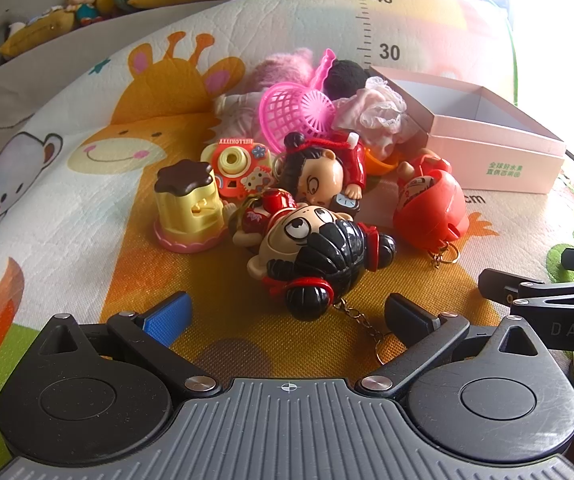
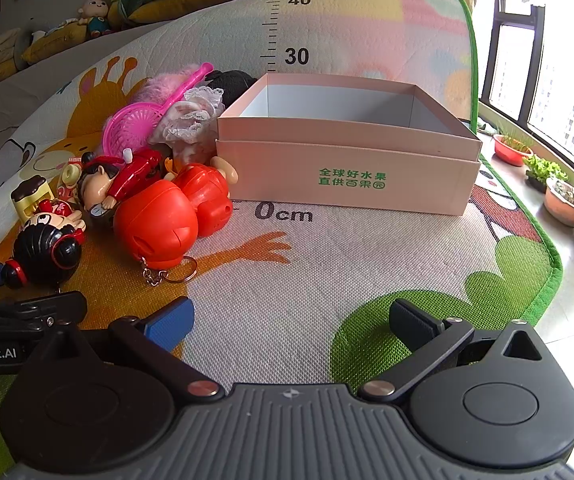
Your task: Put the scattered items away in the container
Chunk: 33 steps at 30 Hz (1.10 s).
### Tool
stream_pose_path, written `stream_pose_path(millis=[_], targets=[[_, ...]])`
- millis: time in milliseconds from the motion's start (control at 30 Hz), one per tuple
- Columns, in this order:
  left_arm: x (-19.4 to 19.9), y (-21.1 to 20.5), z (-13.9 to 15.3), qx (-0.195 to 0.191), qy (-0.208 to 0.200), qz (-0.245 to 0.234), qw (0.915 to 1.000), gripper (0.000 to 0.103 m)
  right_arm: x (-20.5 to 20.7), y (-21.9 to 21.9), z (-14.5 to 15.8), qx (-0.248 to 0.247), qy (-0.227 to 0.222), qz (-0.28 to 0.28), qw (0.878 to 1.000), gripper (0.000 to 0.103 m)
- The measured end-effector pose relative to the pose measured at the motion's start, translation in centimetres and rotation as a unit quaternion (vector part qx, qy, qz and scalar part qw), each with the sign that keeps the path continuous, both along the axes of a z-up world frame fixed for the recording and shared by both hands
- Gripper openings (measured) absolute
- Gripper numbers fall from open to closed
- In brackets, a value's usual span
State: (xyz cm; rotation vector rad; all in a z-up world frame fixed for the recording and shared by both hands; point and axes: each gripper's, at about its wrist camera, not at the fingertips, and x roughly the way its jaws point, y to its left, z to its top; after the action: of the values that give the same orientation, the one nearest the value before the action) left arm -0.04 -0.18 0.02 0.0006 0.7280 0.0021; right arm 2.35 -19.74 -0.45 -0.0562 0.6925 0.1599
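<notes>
Closest to me: black-haired doll keychain, lying on its side just ahead of my left gripper, its chain trailing back between the fingers.
Left jaws: spread wide, holding nothing.
Right jaws: my right gripper is just as wide open and empty, hovering over bare play mat.
Toy pile: yellow cake toy, little red camera, a second doll in red, red round keychain, pink net scoop and some frilly doll clothes, all bunched together left of the box.
Container: pink cardboard box sits on the mat, right beside the pile. Looks empty, though honestly I can't see its whole floor from here.
Step in hand: pretty much the start, I'd say; nothing's in the box yet and I'm lining up the first grab.
Next move: ease the left forward, straddle the doll's head, close on it, and mind that chain doesn't snag.
</notes>
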Motion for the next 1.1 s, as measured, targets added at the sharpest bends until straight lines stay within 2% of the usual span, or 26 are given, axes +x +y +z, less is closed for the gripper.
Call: stream_pose_path(millis=[1100], targets=[[-0.05, 0.29, -0.14, 0.0, 0.0, 0.0, 1.0, 0.103, -0.04, 0.2, 0.06, -0.005, 0.002, -0.004, 1.0, 0.103]])
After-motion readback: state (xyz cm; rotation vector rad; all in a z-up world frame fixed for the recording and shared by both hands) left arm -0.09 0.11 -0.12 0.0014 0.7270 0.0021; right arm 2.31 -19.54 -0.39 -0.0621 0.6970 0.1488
